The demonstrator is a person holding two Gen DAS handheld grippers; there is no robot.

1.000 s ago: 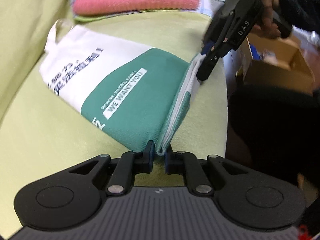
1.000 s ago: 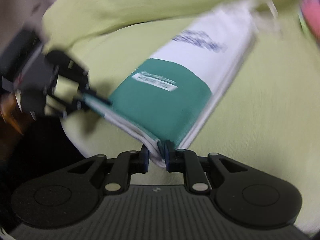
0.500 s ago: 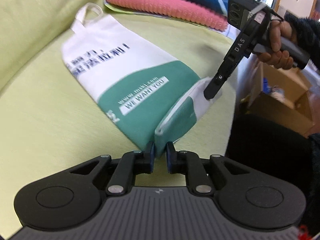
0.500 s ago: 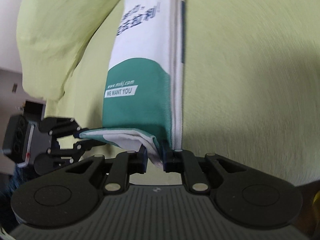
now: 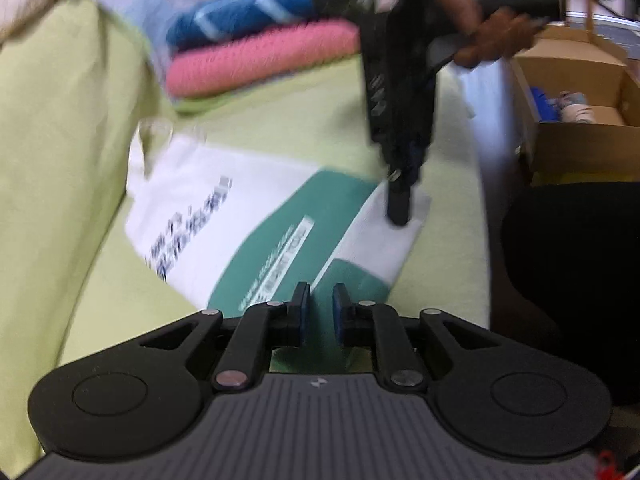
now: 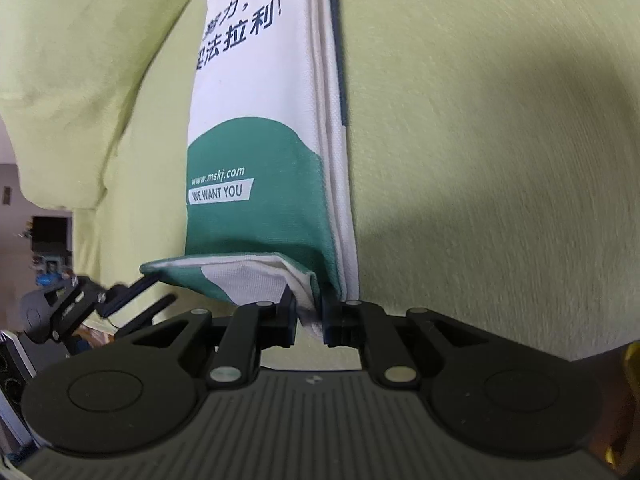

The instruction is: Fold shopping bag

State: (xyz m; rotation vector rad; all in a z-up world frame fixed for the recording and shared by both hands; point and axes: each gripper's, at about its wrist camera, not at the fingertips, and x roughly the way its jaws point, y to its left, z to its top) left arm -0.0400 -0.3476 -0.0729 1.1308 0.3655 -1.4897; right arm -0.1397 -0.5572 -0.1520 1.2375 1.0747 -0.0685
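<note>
The shopping bag (image 5: pixel 224 216), white with a green lower part and printed text, lies folded into a long strip on the yellow-green sofa seat (image 5: pixel 280 128). Its bottom end is turned up into a flap (image 6: pixel 240 276). My left gripper (image 5: pixel 320 314) is shut on the green corner of that flap. My right gripper (image 6: pixel 310 316) is shut on the white corner beside the strip's edge. In the left wrist view the right gripper (image 5: pixel 400 216) points down onto that white corner, held by a hand (image 5: pixel 492 36). The left gripper (image 6: pixel 136 284) shows at the far left of the right wrist view.
Folded pink and blue towels (image 5: pixel 260 60) are stacked at the back of the seat. The sofa backrest (image 5: pixel 60 120) rises on the left. Past the seat's right edge stand an open cardboard box (image 5: pixel 580 140) and a person's dark leg (image 5: pixel 572 260).
The bag's bottom end has been turned up, so its white underside now shows as a flap. The right gripper has rolled and now points steeply down on its corner.
</note>
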